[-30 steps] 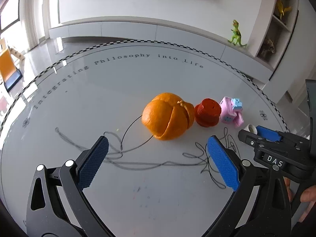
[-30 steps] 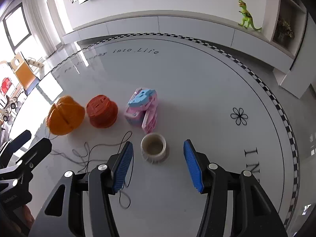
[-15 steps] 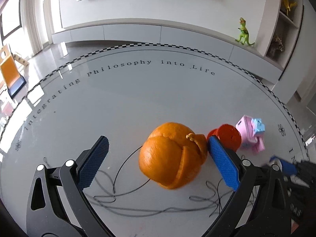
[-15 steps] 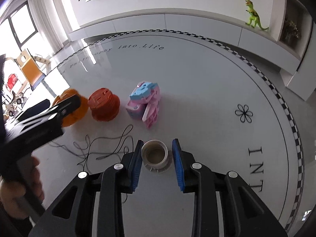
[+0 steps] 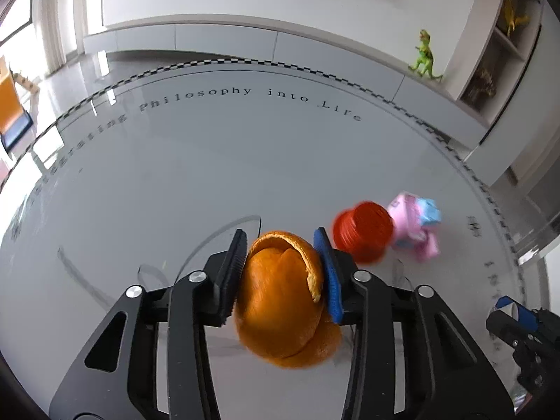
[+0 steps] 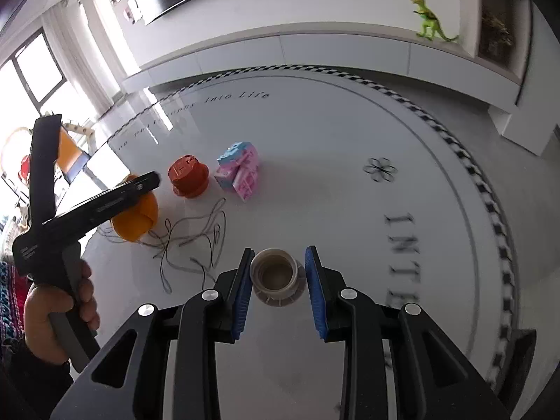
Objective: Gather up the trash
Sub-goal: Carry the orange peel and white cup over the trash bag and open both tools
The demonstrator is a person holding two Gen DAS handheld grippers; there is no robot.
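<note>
My left gripper is shut on an orange peel and holds it above the round white table. The peel also shows in the right wrist view, under the left gripper's arm. My right gripper is shut on a small beige spool and holds it off the table. A red ribbed cap and a pink and blue carton lie on the table to the right of the peel. A tangle of dark thread lies in front of them.
The table has a checkered rim and printed lettering. A low white ledge with a green toy dinosaur runs behind it. The hand on the left gripper is at the left of the right wrist view.
My left gripper closed on the orange peel and lifted it. My right gripper closed on the beige spool and raised it off the table.
</note>
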